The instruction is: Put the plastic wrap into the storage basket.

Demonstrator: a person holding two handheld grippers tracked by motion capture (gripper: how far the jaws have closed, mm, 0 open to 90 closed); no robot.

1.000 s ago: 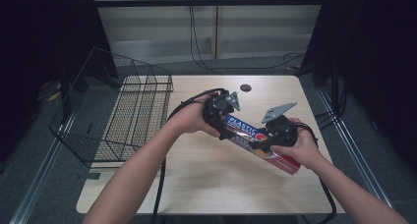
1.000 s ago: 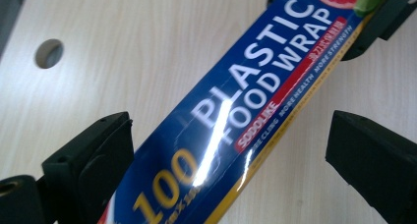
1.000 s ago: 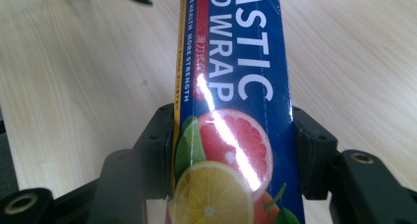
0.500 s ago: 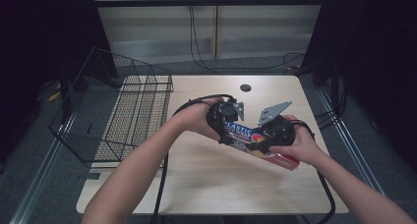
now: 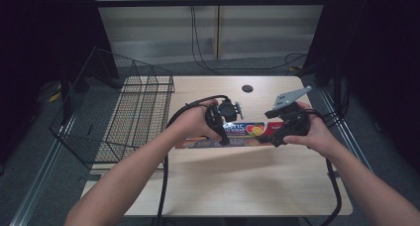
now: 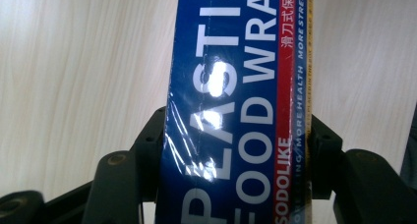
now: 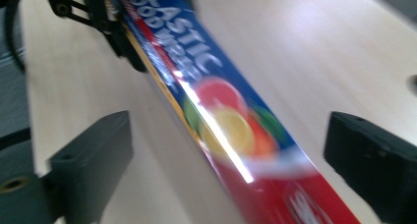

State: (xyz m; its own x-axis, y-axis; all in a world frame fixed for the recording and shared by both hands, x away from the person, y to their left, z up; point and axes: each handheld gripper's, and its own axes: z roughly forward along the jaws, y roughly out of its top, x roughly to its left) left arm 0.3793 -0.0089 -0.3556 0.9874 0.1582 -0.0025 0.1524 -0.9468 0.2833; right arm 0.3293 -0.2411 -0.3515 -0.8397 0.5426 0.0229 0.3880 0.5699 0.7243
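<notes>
While one wire basket (image 5: 119, 117) sits at the left edge of the surface (image 5: 237, 186), one box of plastic food wrap (image 5: 237, 134) lies across the middle, held between two claws. The left claw (image 5: 220, 129) has just been closing and now pinches the box near its left end, jaws pressing both long sides in the left gripper view. Box print reads "PLASTIC FOOD WRAP" (image 6: 231, 111) in white on blue, "SODOLIKE" on a red strip, Chinese characters beside it, and smaller "MORE HEALTH". The right claw (image 5: 280, 137) has just been opening: its jaws stand spread either side of the box's red end, not touching it. One round hole (image 5: 247, 88) near the far edge.
</notes>
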